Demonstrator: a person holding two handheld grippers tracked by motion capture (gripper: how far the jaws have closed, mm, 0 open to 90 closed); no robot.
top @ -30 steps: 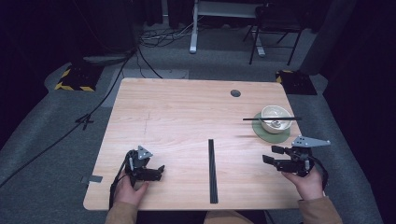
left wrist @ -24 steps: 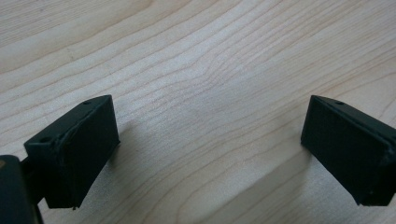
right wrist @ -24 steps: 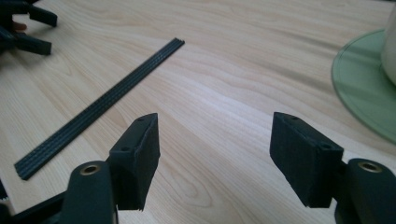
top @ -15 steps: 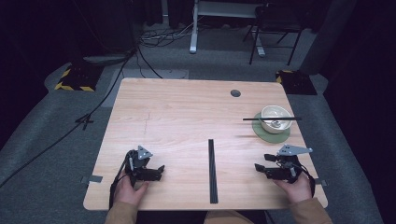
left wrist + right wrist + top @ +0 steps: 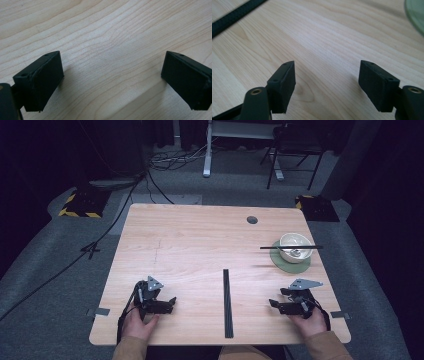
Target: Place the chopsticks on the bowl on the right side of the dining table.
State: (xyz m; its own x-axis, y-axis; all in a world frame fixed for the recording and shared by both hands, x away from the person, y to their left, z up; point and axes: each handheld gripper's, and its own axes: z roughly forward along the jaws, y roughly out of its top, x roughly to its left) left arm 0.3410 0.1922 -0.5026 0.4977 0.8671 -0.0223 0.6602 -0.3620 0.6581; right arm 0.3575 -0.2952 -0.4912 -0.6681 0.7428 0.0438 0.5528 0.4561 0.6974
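My left gripper (image 5: 172, 302) rests low over the wooden table (image 5: 190, 245) near the front left, held by a hand. In the left gripper view its jaws (image 5: 112, 77) stand open over bare wood. My right gripper (image 5: 272, 304) sits near the front right, pointing left. Its jaws (image 5: 327, 85) are open, have just been opening further, and have nothing between them. A long black strip (image 5: 227, 302) lies between the two grippers; its end (image 5: 234, 15) crosses the top left of the right gripper view.
A pale bowl (image 5: 295, 245) stands on a green saucer (image 5: 285, 264) at the right, with dark chopsticks (image 5: 270, 248) laid across its rim. The saucer's edge (image 5: 415, 15) is at the top right of the right gripper view. A round hole (image 5: 252, 220) marks the table's far side.
The right gripper has come down toward the table and nearer the front edge. The left gripper has stayed where it was.
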